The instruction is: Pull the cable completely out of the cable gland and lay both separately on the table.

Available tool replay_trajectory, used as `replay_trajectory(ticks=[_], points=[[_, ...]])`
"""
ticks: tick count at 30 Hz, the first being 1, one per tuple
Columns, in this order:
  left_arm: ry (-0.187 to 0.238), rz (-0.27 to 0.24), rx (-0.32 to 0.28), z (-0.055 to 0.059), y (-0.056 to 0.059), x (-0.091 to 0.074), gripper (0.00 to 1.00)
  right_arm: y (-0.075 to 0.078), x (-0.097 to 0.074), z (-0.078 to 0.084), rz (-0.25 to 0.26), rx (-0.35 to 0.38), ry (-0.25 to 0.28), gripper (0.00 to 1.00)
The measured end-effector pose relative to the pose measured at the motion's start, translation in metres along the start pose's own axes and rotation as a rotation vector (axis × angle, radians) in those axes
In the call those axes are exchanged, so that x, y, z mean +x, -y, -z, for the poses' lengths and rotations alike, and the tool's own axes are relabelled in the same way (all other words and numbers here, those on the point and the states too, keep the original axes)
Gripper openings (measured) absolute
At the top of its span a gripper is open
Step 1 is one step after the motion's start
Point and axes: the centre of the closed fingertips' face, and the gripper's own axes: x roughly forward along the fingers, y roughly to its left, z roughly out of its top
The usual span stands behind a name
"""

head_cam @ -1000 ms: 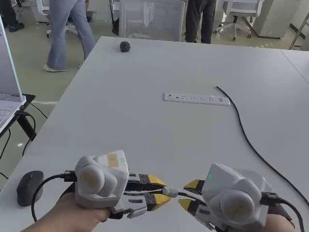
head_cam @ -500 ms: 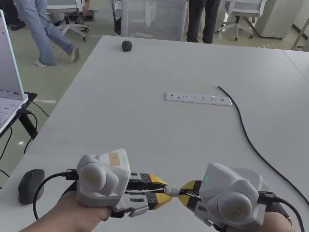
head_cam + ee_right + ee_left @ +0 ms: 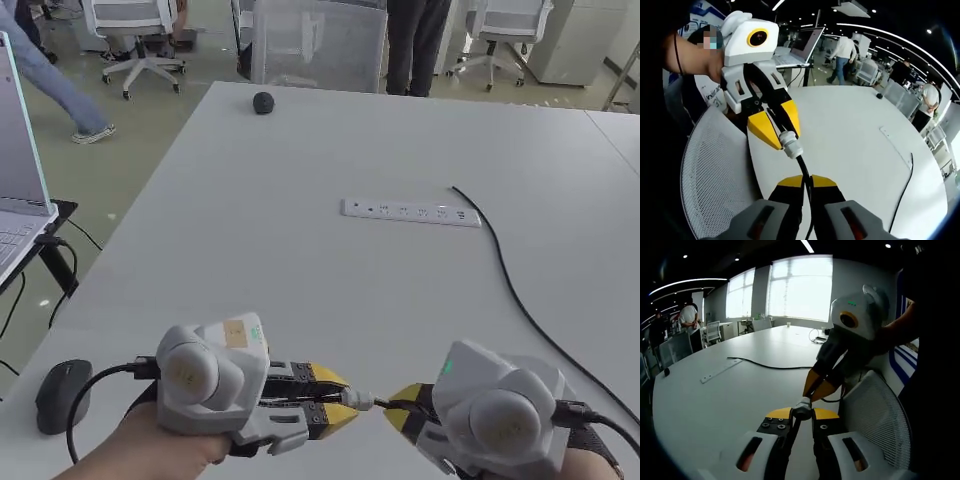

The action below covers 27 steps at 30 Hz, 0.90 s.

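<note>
A small white cable gland (image 3: 352, 400) sits between the yellow tips of my left gripper (image 3: 338, 401), which is shut on it. In the left gripper view the gland (image 3: 802, 407) is pinched at the tips of that gripper (image 3: 801, 414). A thin black cable (image 3: 804, 169) runs out of the gland (image 3: 790, 144) into my right gripper (image 3: 805, 181), which is shut on it. In the head view the right gripper (image 3: 402, 405) is just right of the gland, and a short length of cable shows between them. Both grippers hover over the table's near edge.
On the white table (image 3: 300, 260) lie a white power strip (image 3: 410, 212) with its long black cord (image 3: 520, 300), and a dark round object (image 3: 263, 102) at the far end. A black mouse (image 3: 58, 395) sits at the near left. A mesh chair (image 3: 875, 415) stands beneath the grippers.
My right gripper has drawn a little to the right, away from the left. Its tips touched the gland half a second ago; now a short gap with cable shows.
</note>
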Motion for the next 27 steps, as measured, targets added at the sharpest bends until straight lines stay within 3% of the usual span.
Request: replay_trajectory(ticks=[19,23,27], points=[[-0.009,0.004,0.003,0.002,0.0,0.0,0.15,0.016,0.0,0.045,0.033,0.244,-0.09,0.0],[-0.008,0.004,0.0,0.002,0.0,0.0,0.15,0.015,0.003,0.053,0.022,0.334,-0.111,0.0],[-0.008,0.001,-0.003,0.003,-0.001,0.0,0.15,0.017,0.003,0.057,0.027,0.352,-0.124,0.0]])
